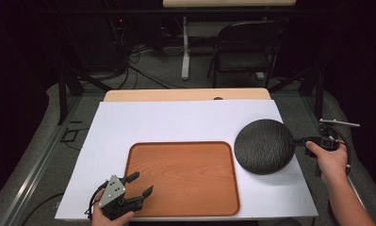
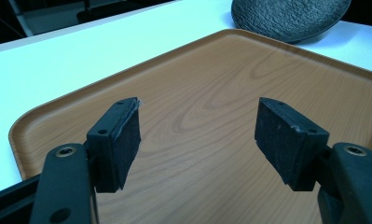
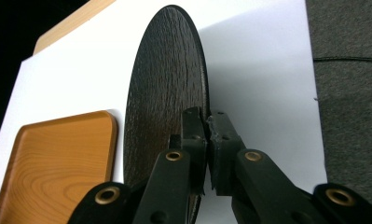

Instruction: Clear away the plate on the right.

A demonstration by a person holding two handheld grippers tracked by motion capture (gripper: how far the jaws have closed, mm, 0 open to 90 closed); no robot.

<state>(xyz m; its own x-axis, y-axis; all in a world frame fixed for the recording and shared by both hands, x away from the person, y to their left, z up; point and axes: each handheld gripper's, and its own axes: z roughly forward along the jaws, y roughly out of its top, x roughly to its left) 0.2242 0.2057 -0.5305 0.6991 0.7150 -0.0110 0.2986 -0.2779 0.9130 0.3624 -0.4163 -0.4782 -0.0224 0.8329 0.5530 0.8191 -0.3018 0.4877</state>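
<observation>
Right claw [image 3: 207,135]: clenched on the rim of the black plate [image 1: 265,146], jaws closed flat on either face of the edge. The grip sits at the plate's right edge, the person's right hand [image 1: 331,157] holding the tool out past the counter's [image 1: 176,117] right side. In the right gripper view the plate appears edge-on to the camera, which suggests a thin, stiff disc held only at its margin.

Left claw [image 1: 137,184]: released, jaws wide apart and holding nothing, poised over the near left corner of the wooden tray [image 1: 143,155]. The tray lies flat on the white counter, nothing on it.

Location of work item: the plate is just right of the tray, apparently close above or resting on the counter; which one cannot be told.

Assessment: the step in hand appears to be carrying the plate onto the tray. Recommended: keep the rim grip firm, hold the disc level, clear the tray's raised lip, then lower it flat near the centre. The left claw should keep clear, or steady the tray.
</observation>
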